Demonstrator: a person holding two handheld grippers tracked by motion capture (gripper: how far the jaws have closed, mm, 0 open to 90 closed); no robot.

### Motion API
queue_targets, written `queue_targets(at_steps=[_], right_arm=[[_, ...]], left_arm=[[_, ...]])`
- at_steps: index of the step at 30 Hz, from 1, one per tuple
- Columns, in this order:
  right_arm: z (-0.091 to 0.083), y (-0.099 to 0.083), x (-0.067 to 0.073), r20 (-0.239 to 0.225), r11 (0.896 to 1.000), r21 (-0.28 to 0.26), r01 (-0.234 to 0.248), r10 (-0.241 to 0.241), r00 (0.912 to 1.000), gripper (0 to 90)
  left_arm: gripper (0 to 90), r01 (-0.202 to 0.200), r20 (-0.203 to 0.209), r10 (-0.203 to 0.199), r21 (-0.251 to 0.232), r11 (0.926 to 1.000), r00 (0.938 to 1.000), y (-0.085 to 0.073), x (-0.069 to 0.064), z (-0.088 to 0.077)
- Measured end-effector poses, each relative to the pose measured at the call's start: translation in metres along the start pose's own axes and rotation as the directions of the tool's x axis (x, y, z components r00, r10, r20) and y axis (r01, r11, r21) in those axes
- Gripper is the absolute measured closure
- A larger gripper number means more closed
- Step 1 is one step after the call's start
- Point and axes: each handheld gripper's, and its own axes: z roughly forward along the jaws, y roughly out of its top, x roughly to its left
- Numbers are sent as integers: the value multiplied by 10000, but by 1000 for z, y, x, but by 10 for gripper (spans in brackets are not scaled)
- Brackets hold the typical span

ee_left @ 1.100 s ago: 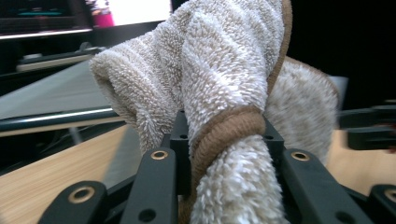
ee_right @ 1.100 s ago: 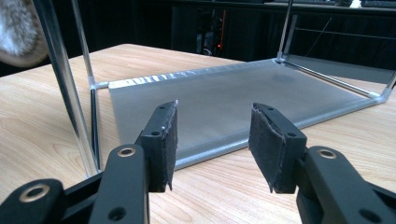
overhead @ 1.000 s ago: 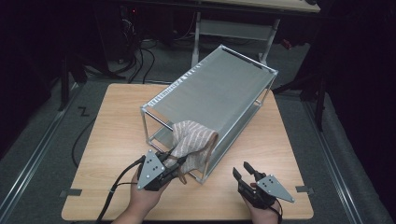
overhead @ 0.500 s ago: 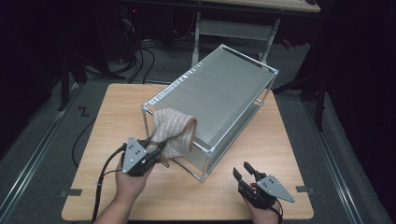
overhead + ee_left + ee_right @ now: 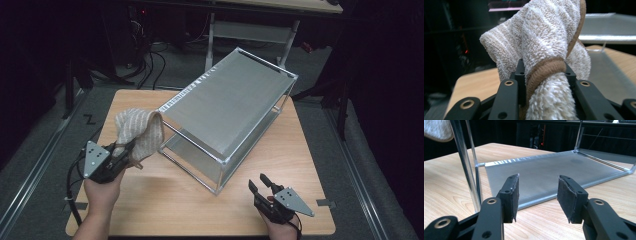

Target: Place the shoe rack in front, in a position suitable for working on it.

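High view, from left to right: a striped beige towel (image 5: 137, 132) is pinched in the left tongs (image 5: 122, 155) at about nine o'clock of the counter (image 5: 165, 200), lifted clear just beside the near-left corner of the metal rack (image 5: 230, 117). From the left gripper view, the towel (image 5: 549, 50) is seen bunched between the jaws. At five o'clock, the right tongs (image 5: 260, 186) are held spread with nothing between them, pointing toward the rack (image 5: 554, 175).

No lettering, label, brand or number could be read anywhere, not on the towel (image 5: 544, 50), rack (image 5: 235, 105) or table (image 5: 150, 200).
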Motion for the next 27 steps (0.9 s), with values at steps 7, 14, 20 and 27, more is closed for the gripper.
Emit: queue_targets(at_steps=[7,14,20,27], right_arm=[[1,2,7,-256,10000,10,96,-95,9996,524],[2,4,16,-467,9996,2,297,-297,9985,524],[4,7,20,-649,9994,-85,338,-343,9973,520],[17,12,26,-1026,9989,-235,395,-417,9938,516]], left_arm=[[678,669,-60,-666,803,9945,9978,-39,11,0],[664,735,90,-786,2617,9623,9969,-65,12,16],[641,517,-242,-457,4174,9073,9987,-88,13,16],[620,582,-381,-459,4559,8881,9982,-95,18,-1]])
